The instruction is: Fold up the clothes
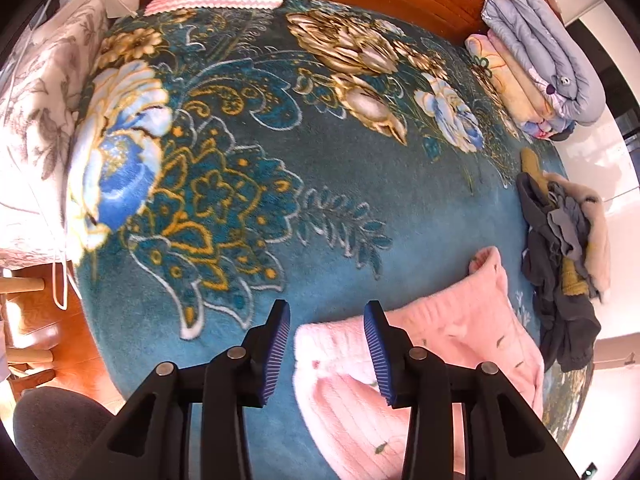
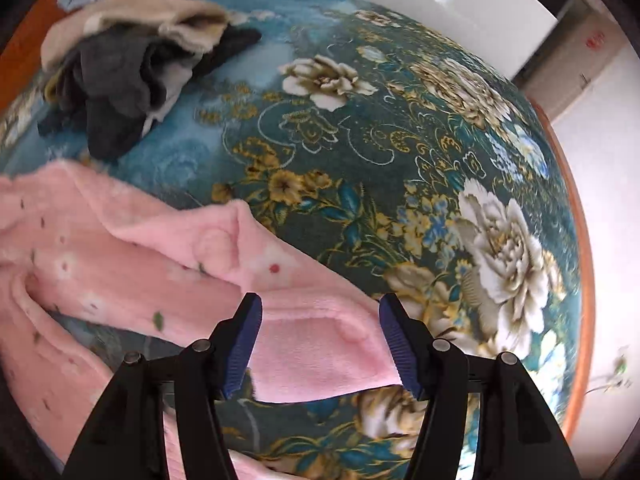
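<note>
1. Under the left tool (image 1: 326, 354), in the left wrist view, the pink fleece garment (image 1: 440, 360) is lying on the bed (image 1: 340, 208), mostly to the tool's right. Jaws are standing wide, holding nothing; the right pad is overlapping the garment's edge. Its long axis is running from near-centre up-right, w/ a cuff-like end (image 1: 486, 262) pointing toward the dark clothes pile (image 1: 560, 248).
2. Right wrist view: the right tool (image 2: 320, 340) is gaping wide, empty, w/ a pink flap (image 2: 320, 352) lying directly btwn the pads. The garment is stretching left from it. My read: right tool is nearer a grasp.
</note>
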Demonstrator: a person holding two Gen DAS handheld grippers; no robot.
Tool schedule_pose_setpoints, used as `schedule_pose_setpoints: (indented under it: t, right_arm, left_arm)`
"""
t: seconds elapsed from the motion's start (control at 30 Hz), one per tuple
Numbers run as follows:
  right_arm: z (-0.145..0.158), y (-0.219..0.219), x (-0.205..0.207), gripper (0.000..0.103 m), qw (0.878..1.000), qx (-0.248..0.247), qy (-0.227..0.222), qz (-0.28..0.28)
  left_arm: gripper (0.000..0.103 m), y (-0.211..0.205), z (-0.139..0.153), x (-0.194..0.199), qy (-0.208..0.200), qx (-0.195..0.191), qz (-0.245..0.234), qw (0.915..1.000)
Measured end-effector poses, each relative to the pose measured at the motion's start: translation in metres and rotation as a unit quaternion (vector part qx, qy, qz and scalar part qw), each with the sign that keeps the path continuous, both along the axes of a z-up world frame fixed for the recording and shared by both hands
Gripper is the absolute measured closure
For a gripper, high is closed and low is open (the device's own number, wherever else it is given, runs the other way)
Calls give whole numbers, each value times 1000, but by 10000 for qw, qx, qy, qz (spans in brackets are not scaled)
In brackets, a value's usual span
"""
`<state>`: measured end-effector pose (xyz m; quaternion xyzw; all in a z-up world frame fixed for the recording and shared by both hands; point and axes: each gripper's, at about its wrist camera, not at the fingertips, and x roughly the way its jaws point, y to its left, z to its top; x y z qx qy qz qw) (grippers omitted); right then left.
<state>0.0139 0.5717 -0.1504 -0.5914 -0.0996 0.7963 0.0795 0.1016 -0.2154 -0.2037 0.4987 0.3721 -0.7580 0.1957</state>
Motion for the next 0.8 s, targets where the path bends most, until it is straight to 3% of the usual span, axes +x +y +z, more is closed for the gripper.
schedule_pose_setpoints:
  t: [0.23,0.5,0.53,0.6,0.67,0.8]
  right_arm:
    - [-40,15,-5,35,9884,665,-1151,731]
    - [-54,26,15,36,9860,725,-1375,610]
    - [-56,27,17,40,9856,733,-1402,595]
    - [-59,30,22,74,9849,748,-1458,564]
    - [-61,34,27,92,9855,719,-1457,489]
    - [-18,73,33,95,9979,-149,-378,-503]
  left_arm:
    - [57,28,-5,-25,-65,-26,-417,9991]
    - [57,47,-17,-39,-199,-13,-688,9974]
    - [57,47,-18,-39,-208,-17,-695,9974]
    - [56,48,-19,-39,-221,-7,-690,9974]
    - [56,48,-21,-40,-233,4,-684,9974]
    - [56,49,-22,-42,-244,23,-690,9973]
